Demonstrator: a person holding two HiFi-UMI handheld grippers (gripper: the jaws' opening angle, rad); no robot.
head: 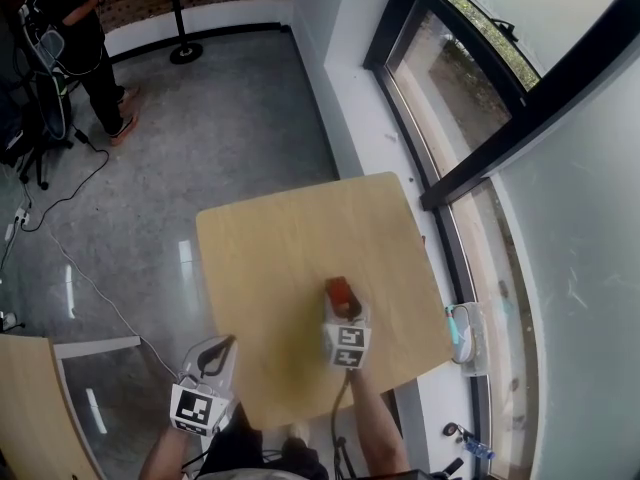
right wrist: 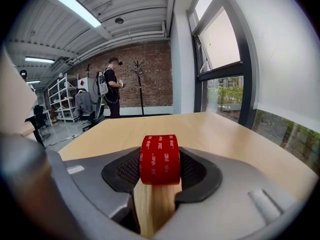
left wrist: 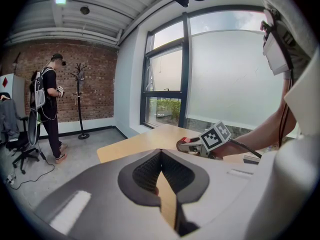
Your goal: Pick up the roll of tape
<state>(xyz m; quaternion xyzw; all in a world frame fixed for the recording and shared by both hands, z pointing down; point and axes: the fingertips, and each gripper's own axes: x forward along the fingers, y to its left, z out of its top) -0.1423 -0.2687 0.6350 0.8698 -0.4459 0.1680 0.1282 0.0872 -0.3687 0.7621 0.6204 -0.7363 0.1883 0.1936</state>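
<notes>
Gripping the round red roll of tape (right wrist: 159, 158) on both sides, the right claw (right wrist: 160, 171) sits mid-way across the pale wooden surface (head: 285, 243). The left claw (left wrist: 161, 157) is closed and empty.

Workshop-like lab: brick wall (right wrist: 155, 84); storage shelving (right wrist: 60, 96); office chair (left wrist: 22, 151); ceiling strip lights (right wrist: 79, 8).

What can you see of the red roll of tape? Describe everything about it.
The roll of tape is red, and its glossy outer band is printed with repeated white lettering. It stands on edge with the band toward the right gripper view, so the core is hidden. The right gripper presses its dark ribbed pads on the two flat sides. It is over the wooden table; whether it touches the top cannot be told.
</notes>
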